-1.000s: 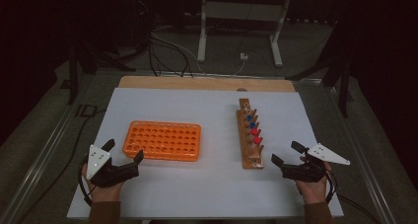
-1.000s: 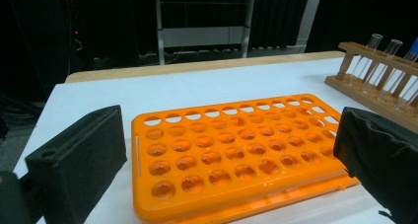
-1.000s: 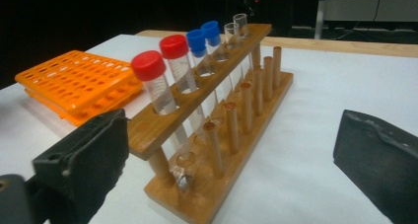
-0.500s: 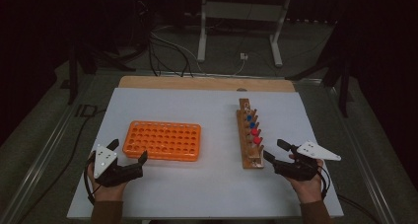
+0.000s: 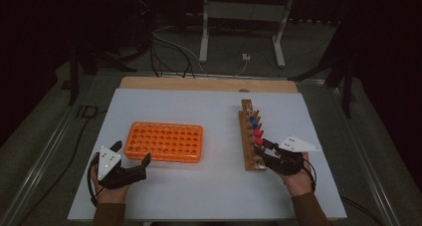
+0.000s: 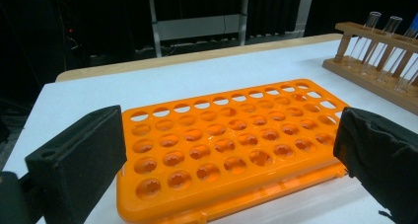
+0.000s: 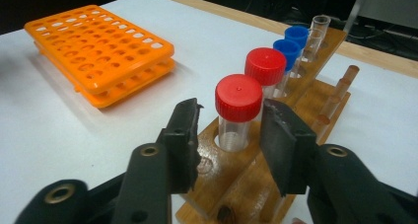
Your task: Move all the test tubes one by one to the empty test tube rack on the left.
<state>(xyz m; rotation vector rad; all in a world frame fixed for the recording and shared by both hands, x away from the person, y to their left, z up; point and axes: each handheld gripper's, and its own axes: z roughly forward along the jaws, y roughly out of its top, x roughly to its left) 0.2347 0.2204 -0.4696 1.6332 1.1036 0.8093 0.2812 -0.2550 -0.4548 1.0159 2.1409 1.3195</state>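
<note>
A wooden rack (image 5: 247,136) (image 7: 315,98) holds a row of tubes: two red-capped, two blue-capped (image 7: 296,36) and clear open ones. My right gripper (image 5: 260,147) (image 7: 229,130) straddles the nearest red-capped tube (image 7: 238,98) (image 5: 259,141). Its jaws have just been closing, and a small gap remains on each side of the tube. An orange tube rack (image 5: 164,141) (image 6: 226,140) with empty holes lies left of centre. My left gripper (image 5: 132,154) (image 6: 226,135) rests open at its near left corner, holding nothing.
Everything sits on a white board (image 5: 214,186) over a wooden table edge (image 5: 209,83). Bare white surface lies between the two racks and along the front. Behind the table are cables and a metal stand (image 5: 239,17) on a dark floor.
My right gripper has moved left to the near end of the wooden rack and its jaws have narrowed around the nearest red-capped tube. The left gripper has stayed put.
</note>
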